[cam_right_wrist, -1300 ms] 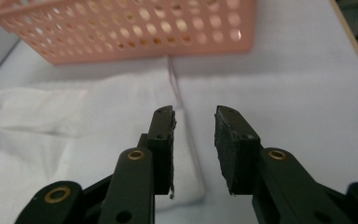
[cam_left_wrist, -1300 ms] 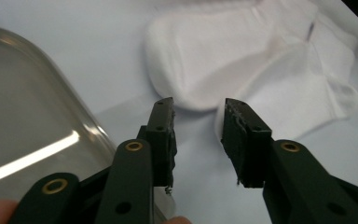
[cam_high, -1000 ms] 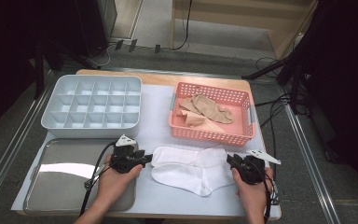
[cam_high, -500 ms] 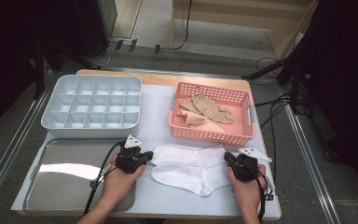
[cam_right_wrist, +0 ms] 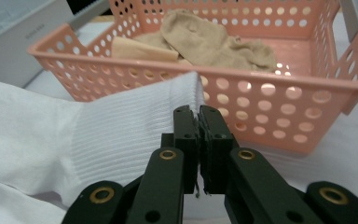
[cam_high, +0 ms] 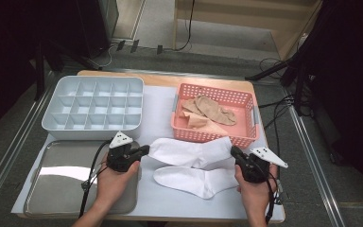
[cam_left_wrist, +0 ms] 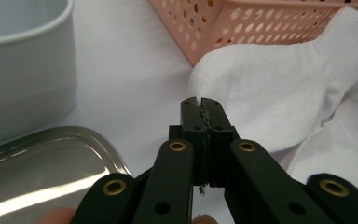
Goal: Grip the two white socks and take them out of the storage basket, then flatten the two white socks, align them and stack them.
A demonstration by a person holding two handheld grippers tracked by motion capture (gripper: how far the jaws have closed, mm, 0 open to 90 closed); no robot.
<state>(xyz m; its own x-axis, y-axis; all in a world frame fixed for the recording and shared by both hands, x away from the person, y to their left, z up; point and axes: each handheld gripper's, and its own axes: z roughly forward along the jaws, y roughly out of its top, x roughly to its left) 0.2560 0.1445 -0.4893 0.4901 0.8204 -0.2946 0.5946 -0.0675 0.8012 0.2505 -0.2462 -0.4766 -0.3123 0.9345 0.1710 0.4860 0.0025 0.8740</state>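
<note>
Upper sock [cam_high: 189, 151]: white, stretched across the lower middle of the frame, just in front of the pink basket [cam_high: 250, 137].
Lower sock [cam_high: 194, 180]: white, flat on the table, partly under the upper one.
Left gripper [cam_high: 144, 150]: jaws pressed together on the upper sock's toe end.
Right gripper [cam_high: 233, 151]: jaws clamped on the ribbed cuff, right by the basket wall.
Step in hand: looks like laying one sock out over the other to pair them.
Next move: probably lower both ends evenly, lined up with the lower sock.
Around: tan socks [cam_high: 208, 111] in the basket; divided grey tray [cam_high: 94, 106] upper left; steel tray [cam_high: 56, 182] lower left.
</note>
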